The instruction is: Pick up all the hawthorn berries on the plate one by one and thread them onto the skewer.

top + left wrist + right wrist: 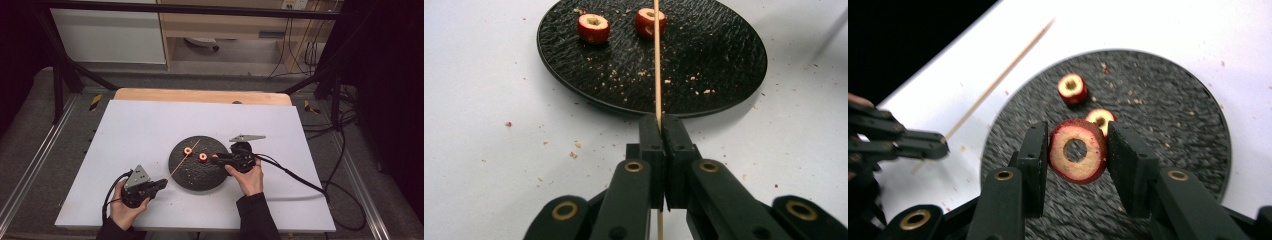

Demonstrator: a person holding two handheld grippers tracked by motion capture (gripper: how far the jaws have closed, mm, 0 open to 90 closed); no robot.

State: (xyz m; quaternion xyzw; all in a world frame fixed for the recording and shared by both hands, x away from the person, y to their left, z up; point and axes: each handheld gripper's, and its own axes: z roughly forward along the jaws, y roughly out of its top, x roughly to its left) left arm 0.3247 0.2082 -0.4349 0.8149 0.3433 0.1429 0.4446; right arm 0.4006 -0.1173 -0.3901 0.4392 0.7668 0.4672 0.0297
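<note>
On the white board lies a round black plate (196, 175) (724, 60) (1173, 115). My left gripper (164, 183) (661, 125) sits at the plate's near left edge, shut on a thin wooden skewer (184, 160) (657, 75) (998, 80) that slants out over the plate. My right gripper (214, 159) (1075, 150) reaches in from the plate's right side. It is shut on a red-skinned fruit ring (1078, 150) with a cored hole, held above the plate. Two more red rings (188, 150) (203, 157) (593, 27) (1072, 88) rest on the plate.
Crumbs dot the plate and the white board (140, 130). A wooden table edge (200, 95) shows behind the board. The right gripper's cable (300, 180) trails off to the right. Black frame bars (60, 75) stand at the back corners.
</note>
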